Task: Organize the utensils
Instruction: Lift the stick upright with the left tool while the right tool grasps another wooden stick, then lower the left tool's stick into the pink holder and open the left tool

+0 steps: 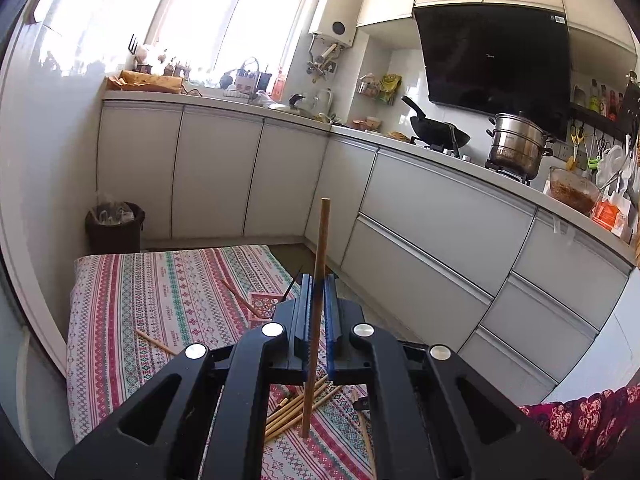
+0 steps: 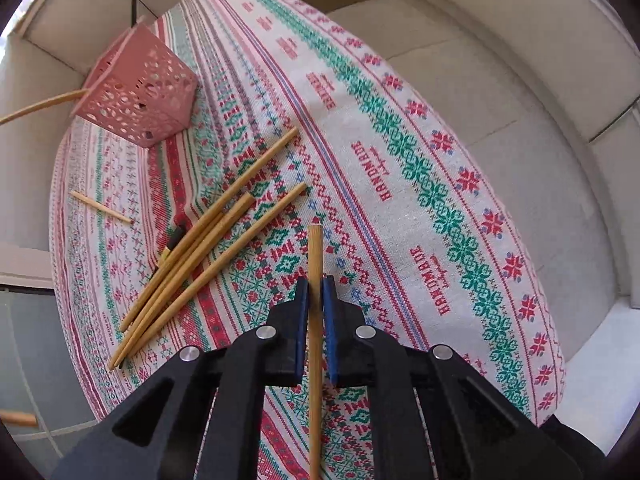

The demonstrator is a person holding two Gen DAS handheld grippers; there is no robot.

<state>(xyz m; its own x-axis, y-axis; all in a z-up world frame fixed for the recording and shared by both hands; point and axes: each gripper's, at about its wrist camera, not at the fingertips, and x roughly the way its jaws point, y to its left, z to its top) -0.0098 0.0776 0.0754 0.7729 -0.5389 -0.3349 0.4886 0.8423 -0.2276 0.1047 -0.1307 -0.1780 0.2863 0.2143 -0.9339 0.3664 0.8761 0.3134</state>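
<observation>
Holding a chopstick apiece, both grippers sit above the patterned tabletop (image 2: 400, 128), and the coming move, as I judge it, turns on where the pink perforated holder (image 2: 140, 96) lies. In the right wrist view the holder stands at the far left corner of the cloth, well apart from the right gripper (image 2: 315, 300), up and to the left of its fingers. The right gripper is pinched narrow on a pale bamboo chopstick (image 2: 315, 264), whose long axis runs straight along the fingers, its blunt end reaching past the tips and its other end back under the gripper body. In the left wrist view the left gripper (image 1: 317, 292) is clamped on a darker chopstick (image 1: 322, 236) held nearly upright, crossing the fingers and rising well above them. The holder (image 1: 262, 306) shows just beyond and left of its fingertips, so the left hand looks the nearer of the two. A loose bundle of chopsticks (image 2: 200, 248) lies on the cloth between the right gripper and the holder, with a single stick (image 2: 102, 207) further left. A chopstick already leans out of the holder's mouth.
</observation>
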